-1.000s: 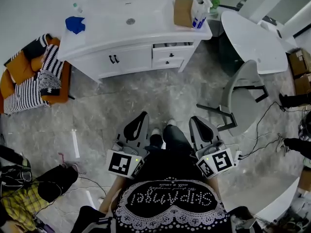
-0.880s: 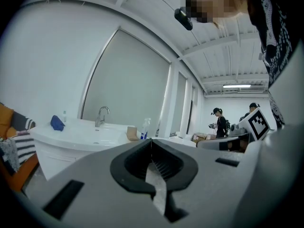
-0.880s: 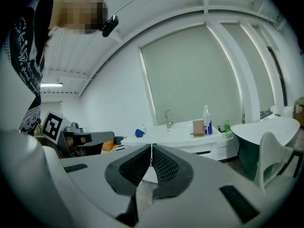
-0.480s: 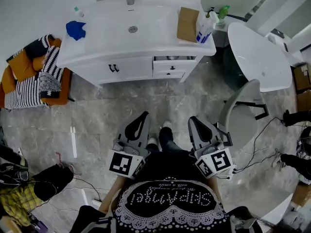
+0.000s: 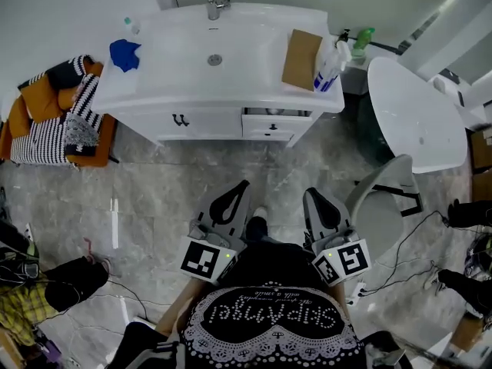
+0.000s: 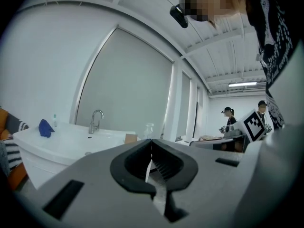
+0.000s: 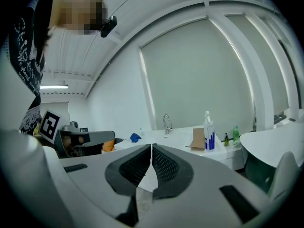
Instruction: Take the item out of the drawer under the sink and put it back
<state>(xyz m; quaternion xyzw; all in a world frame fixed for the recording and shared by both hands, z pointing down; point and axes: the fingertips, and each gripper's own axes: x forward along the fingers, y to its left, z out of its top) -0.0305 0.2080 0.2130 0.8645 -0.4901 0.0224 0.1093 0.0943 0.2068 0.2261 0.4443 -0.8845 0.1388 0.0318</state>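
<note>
Both left gripper (image 5: pixel 243 184) and right gripper (image 5: pixel 310 194) are pressed together and empty, the drawer (image 5: pixel 277 124) under the sink (image 5: pixel 184 60) well ahead, its item unseen, so I'd approach squarely, then spread one for its handle.

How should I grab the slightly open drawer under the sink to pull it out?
Grip the small dark handle at the middle of the drawer front, coming straight in from the side facing you. The front is otherwise a flat white panel, so the handle looks like the only part the jaws can close on.
</note>
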